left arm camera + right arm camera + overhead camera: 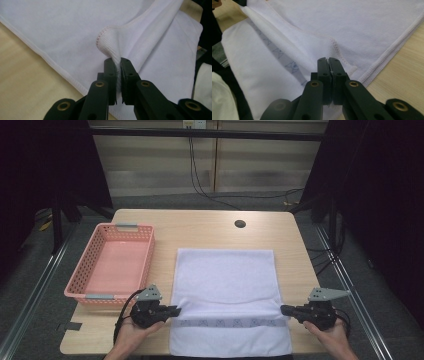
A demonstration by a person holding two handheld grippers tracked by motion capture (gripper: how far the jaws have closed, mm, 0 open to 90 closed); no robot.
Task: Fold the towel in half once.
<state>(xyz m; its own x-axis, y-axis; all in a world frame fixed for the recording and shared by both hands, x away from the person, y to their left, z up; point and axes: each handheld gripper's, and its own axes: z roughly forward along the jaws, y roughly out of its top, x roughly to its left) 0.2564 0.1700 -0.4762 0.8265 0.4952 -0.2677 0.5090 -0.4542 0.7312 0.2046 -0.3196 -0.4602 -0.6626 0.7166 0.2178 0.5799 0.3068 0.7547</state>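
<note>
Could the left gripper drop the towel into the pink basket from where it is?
Probably yes. The left gripper, shut on the towel, sits right beside the pink basket, with nothing between them, though the right gripper also pinches the towel.

L hand [131, 332] and R hand [331, 336] come in from the bottom edge, wide apart, each w/ a gripper held low and about level. Left gripper [176, 310] points inward to the R, right gripper [283, 310] inward to the L, tips facing each other. Both sets of jaws pinched together, a fold of cloth between the pads.
</note>
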